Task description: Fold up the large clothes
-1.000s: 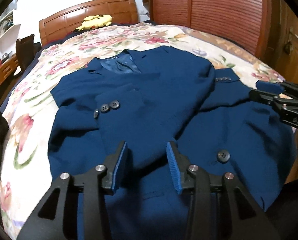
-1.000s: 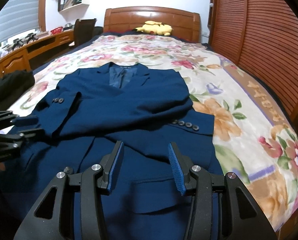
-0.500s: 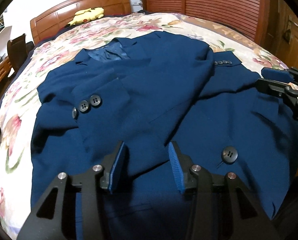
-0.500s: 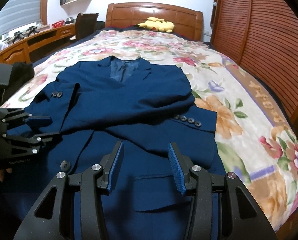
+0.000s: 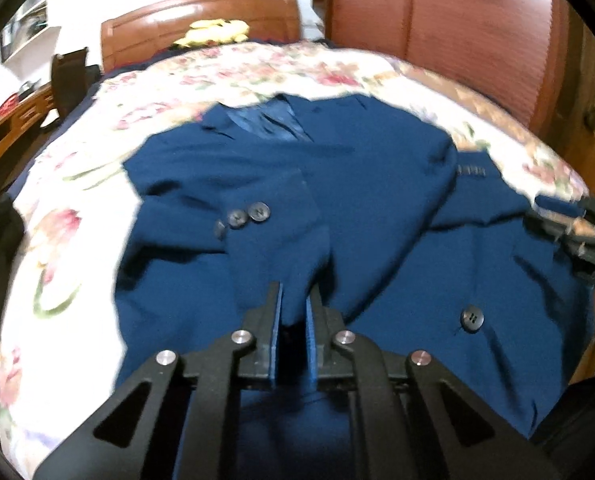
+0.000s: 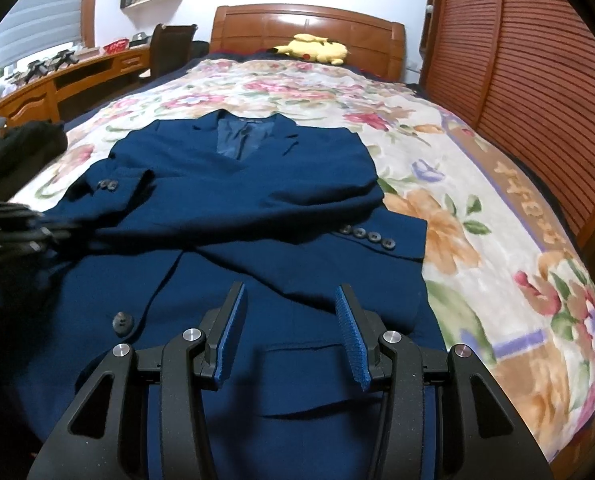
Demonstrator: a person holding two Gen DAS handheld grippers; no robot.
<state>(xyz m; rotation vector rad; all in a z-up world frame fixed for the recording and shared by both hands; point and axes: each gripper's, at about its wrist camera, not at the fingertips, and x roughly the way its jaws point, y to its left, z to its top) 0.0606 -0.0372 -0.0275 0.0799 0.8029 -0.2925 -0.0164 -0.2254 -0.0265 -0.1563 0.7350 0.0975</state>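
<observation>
A bed (image 6: 497, 216) with a floral cover is carrying a navy suit jacket (image 6: 257, 208), which is lying flat, collar toward the far wooden headboard (image 6: 309, 24), while a yellow plush toy (image 6: 317, 48) is resting there.
</observation>
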